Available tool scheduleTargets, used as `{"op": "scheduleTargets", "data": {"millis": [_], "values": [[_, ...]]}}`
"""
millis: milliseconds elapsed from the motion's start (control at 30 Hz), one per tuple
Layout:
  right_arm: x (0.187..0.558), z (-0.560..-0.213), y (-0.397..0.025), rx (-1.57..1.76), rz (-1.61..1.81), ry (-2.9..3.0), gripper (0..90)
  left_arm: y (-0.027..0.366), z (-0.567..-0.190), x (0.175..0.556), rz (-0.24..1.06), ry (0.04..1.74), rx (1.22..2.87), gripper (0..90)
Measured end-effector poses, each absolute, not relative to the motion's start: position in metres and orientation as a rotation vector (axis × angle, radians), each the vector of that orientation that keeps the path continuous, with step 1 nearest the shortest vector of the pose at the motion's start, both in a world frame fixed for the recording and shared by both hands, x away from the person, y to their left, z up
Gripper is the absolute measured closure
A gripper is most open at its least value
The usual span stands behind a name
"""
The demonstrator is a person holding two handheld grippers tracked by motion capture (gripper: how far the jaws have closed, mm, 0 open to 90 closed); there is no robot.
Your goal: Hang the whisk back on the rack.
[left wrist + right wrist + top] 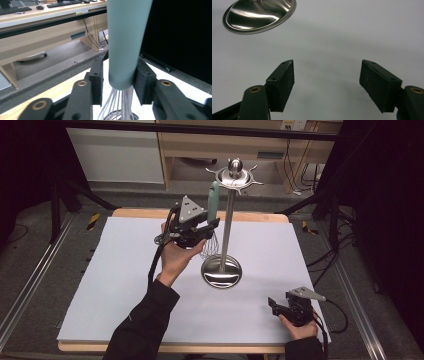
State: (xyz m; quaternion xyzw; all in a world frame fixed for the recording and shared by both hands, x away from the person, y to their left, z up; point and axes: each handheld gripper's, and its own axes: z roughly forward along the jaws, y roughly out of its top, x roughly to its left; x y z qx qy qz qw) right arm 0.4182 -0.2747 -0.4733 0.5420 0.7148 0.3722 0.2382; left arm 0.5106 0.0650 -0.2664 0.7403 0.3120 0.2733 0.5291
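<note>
Your left gripper [204, 231] has its jaws around the whisk [212, 215], at the bottom of the teal handle [126, 42] just above where the wires [117, 105] fan out. In the left gripper view both pads look pressed against the handle, so I read it as clamped (the grip is low, probably so the top end is free for the hooks). The whisk hangs or is held upright, handle up, wire head down, right beside the pole of the steel utensil stand [227, 210]. Its top reaches the hook ring [235, 176]; whether it is actually on a hook, I cannot tell. Holding it vertical makes sense: that lines the handle end up with the hooks.

Your right gripper [280, 307] rests low at the near right of the white table mat [125, 285], well apart from the stand. Its jaws stand wide apart with nothing between them, only bare mat. The stand's round base [259, 15] shows at the top left of the right gripper view. It is parked there, out of the way of the left arm's work.
</note>
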Motion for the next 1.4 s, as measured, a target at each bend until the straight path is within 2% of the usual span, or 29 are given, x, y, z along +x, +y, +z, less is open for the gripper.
{"op": "scheduleTargets", "data": {"millis": [167,600,1400], "values": [[0.419,-0.474,-0.275,1.487,1.011,1.958,28.4,0.072,-0.267,0.507,0.641,0.729,1.753,49.1],[0.419,-0.475,-0.275,1.490,1.003,1.963,27.5,0.104,-0.285,0.490,0.587,0.732,1.781,34.1],[0.420,-0.478,-0.277,1.501,0.975,1.972,22.3,0.161,-0.370,0.472,0.560,0.870,1.872,30.9]]}}
